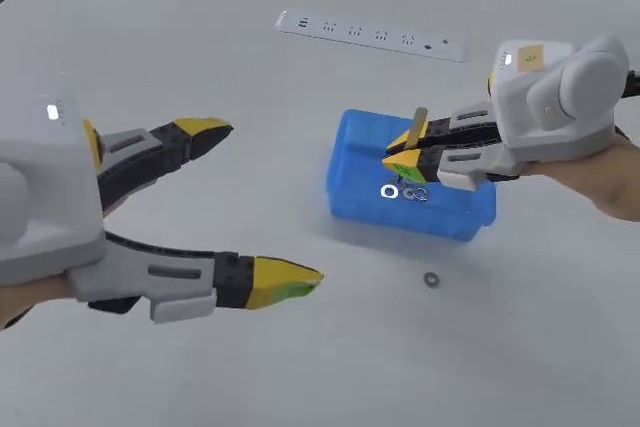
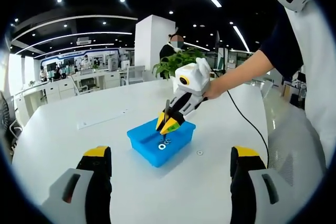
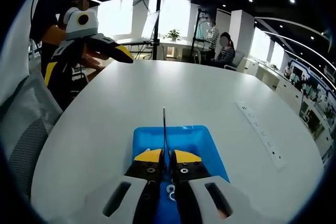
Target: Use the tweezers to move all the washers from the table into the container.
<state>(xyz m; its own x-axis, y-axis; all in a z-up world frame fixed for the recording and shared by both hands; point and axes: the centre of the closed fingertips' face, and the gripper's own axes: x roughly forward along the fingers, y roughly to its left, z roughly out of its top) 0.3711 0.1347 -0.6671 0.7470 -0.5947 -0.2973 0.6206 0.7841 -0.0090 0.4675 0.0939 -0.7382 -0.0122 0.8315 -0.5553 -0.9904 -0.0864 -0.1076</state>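
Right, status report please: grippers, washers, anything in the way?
Left gripper open, empty, off to the side. Right gripper shut on tweezers over blue container. Some washers inside; one washer on table beside it. Nothing blocking it.

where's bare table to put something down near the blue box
Free: the stretch between the power strip and the blue container, and the patch between the open left claw and the container. Crowded: over the container, where the right claw holds the tweezers, and just before it, where one washer lies.
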